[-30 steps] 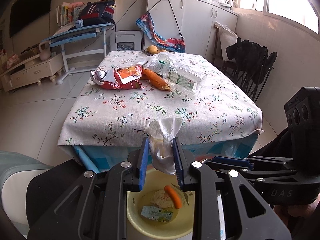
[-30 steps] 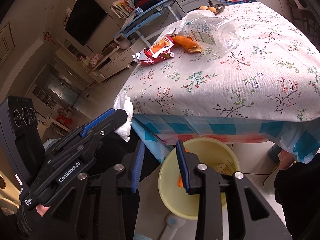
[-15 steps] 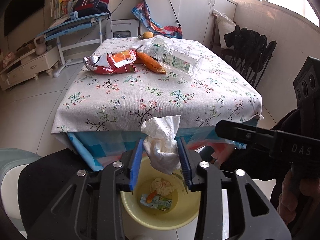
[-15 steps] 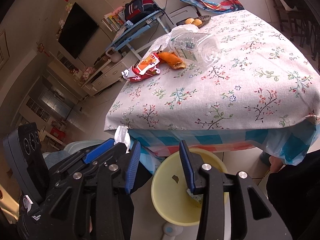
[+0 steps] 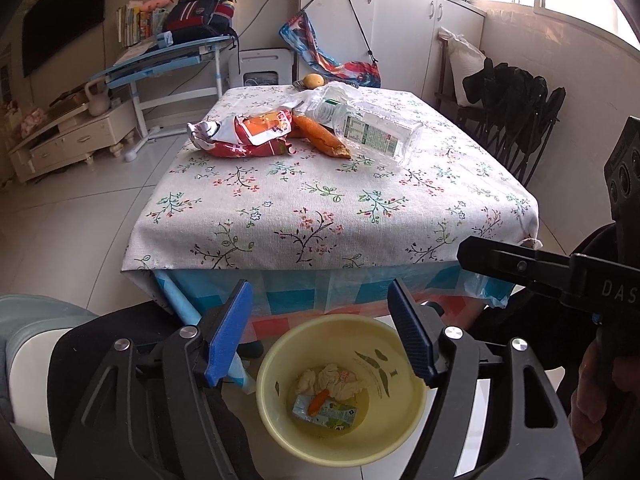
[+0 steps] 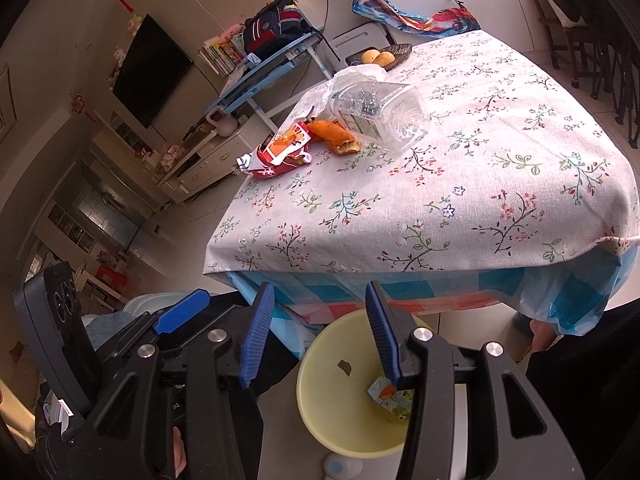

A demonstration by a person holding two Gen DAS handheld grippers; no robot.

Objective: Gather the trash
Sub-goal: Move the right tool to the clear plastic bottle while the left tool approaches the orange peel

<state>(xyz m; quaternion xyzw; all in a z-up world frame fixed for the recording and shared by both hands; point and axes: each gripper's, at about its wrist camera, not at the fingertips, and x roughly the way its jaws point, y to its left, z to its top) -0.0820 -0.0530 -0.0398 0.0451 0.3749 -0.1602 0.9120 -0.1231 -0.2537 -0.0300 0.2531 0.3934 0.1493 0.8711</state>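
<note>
Tissue in the bin, both tongs apart

Left wrist view: the left gripper (image 5: 320,328) sits at the bottom centre of the frame with its blue pads spread wide. Its jaws have just been opening and nothing is between them. Below the gap, low in the frame, stands the yellow bin (image 5: 276,408). In it lie a crumpled white tissue (image 5: 332,380), a small piece of carrot (image 5: 319,402) and a flattened carton (image 5: 324,414). Above the bin, across the middle of the frame, is a table with a floral cloth (image 5: 320,208). In the upper centre of the cloth lie a red snack wrapper (image 5: 244,136), an orange peel (image 5: 324,136) and a clear plastic bottle (image 5: 372,128) on its side, all touching or just beside one another. The right gripper's black finger enters from the right edge.

Right wrist view: the right gripper (image 6: 320,328) is at the bottom centre, pads apart. Its jaws have just been opening and hold nothing. The bin (image 6: 332,384) shows lower right of the gap, with the carton (image 6: 384,394) partly hidden behind the right finger. The wrapper (image 6: 280,156), peel (image 6: 336,136) and bottle (image 6: 380,112) lie in the upper centre, and a dish of fruit (image 6: 380,56) stands at the table's far edge. The left gripper's blue pad (image 6: 180,312) shows at lower left
</note>
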